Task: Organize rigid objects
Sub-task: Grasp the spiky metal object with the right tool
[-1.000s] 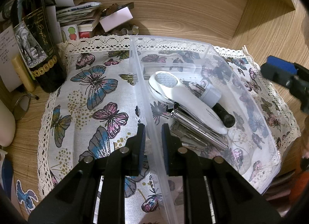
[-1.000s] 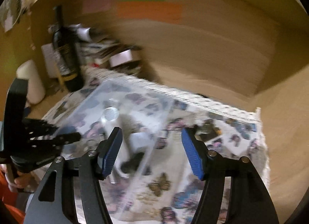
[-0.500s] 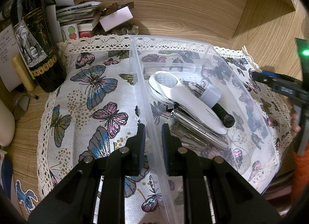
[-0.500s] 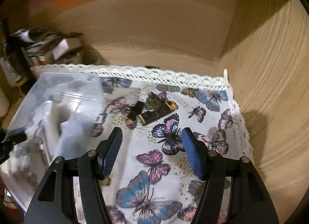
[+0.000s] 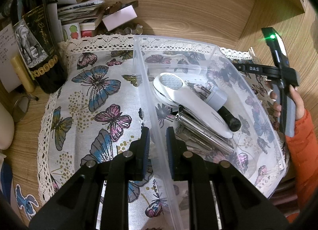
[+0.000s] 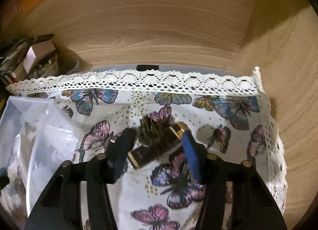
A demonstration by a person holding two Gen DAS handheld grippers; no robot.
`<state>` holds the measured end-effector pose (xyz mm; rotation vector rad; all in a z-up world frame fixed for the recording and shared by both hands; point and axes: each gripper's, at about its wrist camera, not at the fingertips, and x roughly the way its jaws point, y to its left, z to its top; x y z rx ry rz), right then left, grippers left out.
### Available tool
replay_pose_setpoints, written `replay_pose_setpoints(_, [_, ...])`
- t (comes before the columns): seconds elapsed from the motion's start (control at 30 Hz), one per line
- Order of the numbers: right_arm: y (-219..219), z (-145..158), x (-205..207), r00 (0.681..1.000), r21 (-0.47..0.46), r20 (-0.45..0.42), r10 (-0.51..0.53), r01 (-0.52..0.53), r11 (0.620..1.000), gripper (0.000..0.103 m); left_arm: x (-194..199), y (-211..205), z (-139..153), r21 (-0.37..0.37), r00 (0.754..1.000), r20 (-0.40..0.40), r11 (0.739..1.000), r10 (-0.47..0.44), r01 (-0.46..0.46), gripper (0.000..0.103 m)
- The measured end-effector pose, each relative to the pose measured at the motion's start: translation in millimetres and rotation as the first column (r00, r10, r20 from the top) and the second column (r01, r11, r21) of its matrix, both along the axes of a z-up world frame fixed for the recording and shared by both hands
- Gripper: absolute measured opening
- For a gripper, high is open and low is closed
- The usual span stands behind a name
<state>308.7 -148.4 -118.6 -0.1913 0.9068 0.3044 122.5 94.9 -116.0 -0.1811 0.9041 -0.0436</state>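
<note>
Left gripper clamped on clear bin wall, right gripper closing around black-gold tube (contact unclear, blurred) on butterfly cloth.

Right wrist view is smeared by motion blur: the dark gold-banded tube and the comb-like clip beside it can't be made out in detail, and whether the right gripper pads touch the tube can't be told. The clear bin is cut off at that view's left edge. In left wrist view, the metal items are partly hidden under the white handheld device; the bin's near wall is covered by the left gripper. The wine bottle top is cropped.
</note>
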Motion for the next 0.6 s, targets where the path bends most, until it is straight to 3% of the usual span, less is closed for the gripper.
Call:
replay_pose_setpoints(0.07, [4,-3,4,1.0,-0.005,-0.002,0.004,-0.004,1.0,0.041,0,0,0,0.002,1.0,0.001,1.0,0.0,0.0,0.015])
replay_pose_setpoints(0.17, [9,-10,9,1.0,-0.017,-0.01,0.016,-0.016,1.0,0.028,0,0,0,0.001,1.0,0.001,1.0,0.001,-0.001,0.015])
replay_pose_setpoints(0.37, [11,-3,-1,0.999,-0.023,0.027,0.034,-0.033,0.999,0.026,0,0,0,0.002,1.0,0.001,1.0,0.0,0.0,0.015])
replay_pose_setpoints(0.6, [4,32,-38,0.994,0.038,0.099,0.056,-0.06,0.997,0.026,-1,0,-1,0.012,1.0,0.002,1.0,0.001,-0.001,0.015])
